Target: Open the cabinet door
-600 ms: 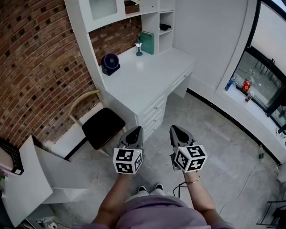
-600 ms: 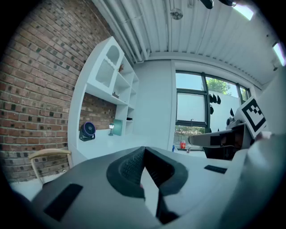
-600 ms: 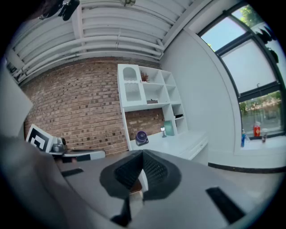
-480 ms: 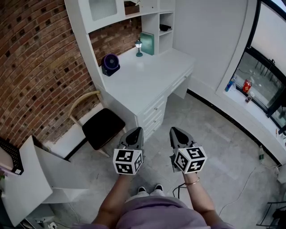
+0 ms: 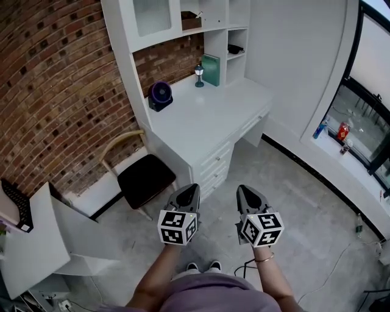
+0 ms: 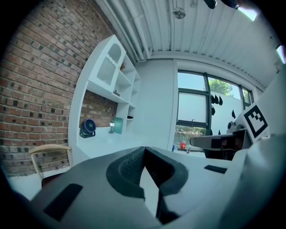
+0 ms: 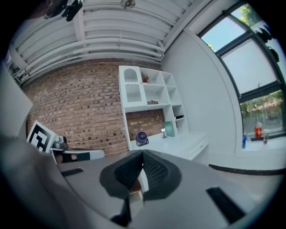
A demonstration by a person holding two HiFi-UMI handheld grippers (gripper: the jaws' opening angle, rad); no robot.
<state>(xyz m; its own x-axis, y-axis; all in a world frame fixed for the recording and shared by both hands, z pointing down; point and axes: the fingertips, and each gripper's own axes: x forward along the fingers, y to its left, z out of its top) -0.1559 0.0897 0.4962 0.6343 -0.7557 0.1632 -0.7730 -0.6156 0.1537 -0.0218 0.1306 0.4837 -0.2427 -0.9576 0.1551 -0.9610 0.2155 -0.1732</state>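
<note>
Brick wall (image 5: 55,91) far left. A chair (image 5: 145,178) with a black seat stands in front of it, just beside the white table (image 5: 207,122). A dark fan (image 5: 161,95) sits at the table's left end. The cabinet door (image 5: 152,16) is above the fan, in the white shelf unit (image 5: 216,46); it has a pale glass front and is shut. A small lamp (image 5: 199,72) and a green book (image 5: 211,69) stand further right at the back of the table, with drawers (image 5: 216,167) under its front edge.

Left tool (image 5: 187,194) is clenched with nothing between the jaws. It is held over the floor and points toward the table, well apart from the cabinet door. Right tool (image 5: 248,195) is just beside it, also clenched and empty, aimed the same way. Bottles (image 5: 341,131) stand on the window sill at far right.
</note>
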